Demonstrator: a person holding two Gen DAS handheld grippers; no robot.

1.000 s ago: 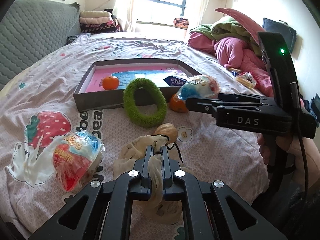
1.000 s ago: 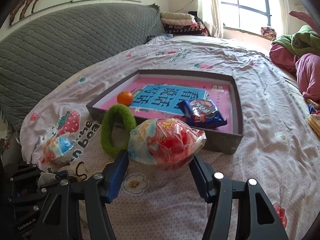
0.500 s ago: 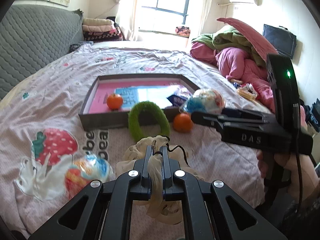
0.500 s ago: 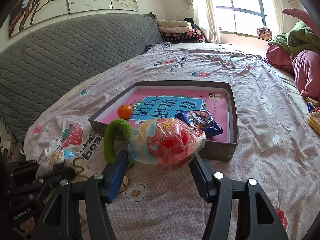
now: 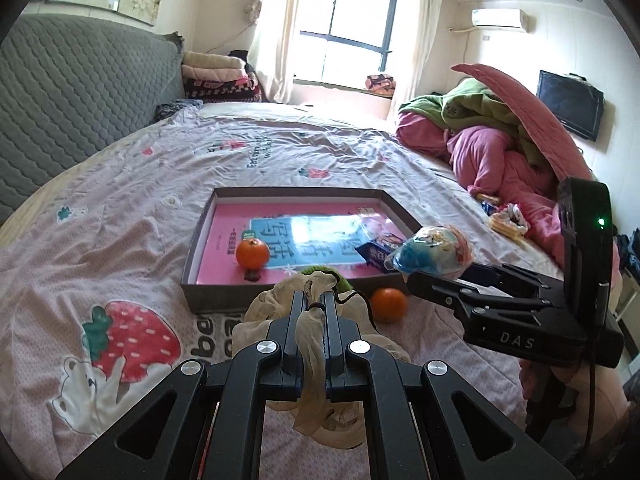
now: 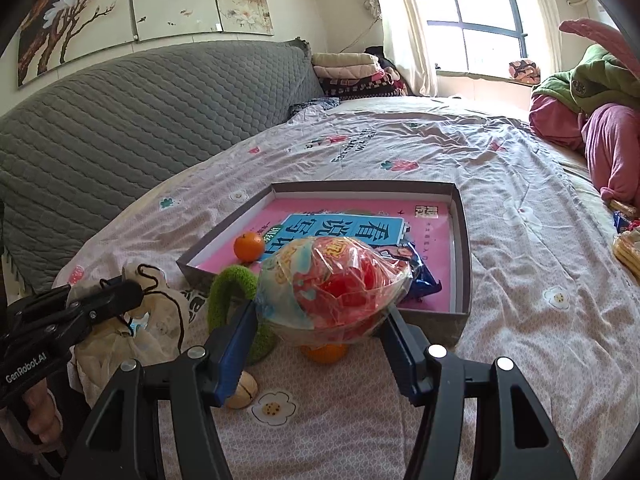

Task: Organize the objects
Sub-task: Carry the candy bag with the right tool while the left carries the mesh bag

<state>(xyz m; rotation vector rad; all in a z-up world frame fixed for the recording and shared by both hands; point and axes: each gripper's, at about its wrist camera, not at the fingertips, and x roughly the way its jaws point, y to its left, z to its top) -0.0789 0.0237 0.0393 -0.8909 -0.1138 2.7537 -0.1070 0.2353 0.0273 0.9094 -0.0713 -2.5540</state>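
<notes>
Wrapped red toy egg aloft, cream cloth bag aloft, shallow box on bed

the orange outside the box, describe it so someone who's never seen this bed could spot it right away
Start at the shallow grey box with the pink book inside, lying on the strawberry-print bedsheet. Just outside its near wall, on the sheet, sits the orange, right of the green fuzzy ring. Unlike the other orange, which rests inside the box on the book, this one lies on bare fabric.

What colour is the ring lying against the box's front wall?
Green; the fuzzy ring shows best in the right wrist view.
</notes>
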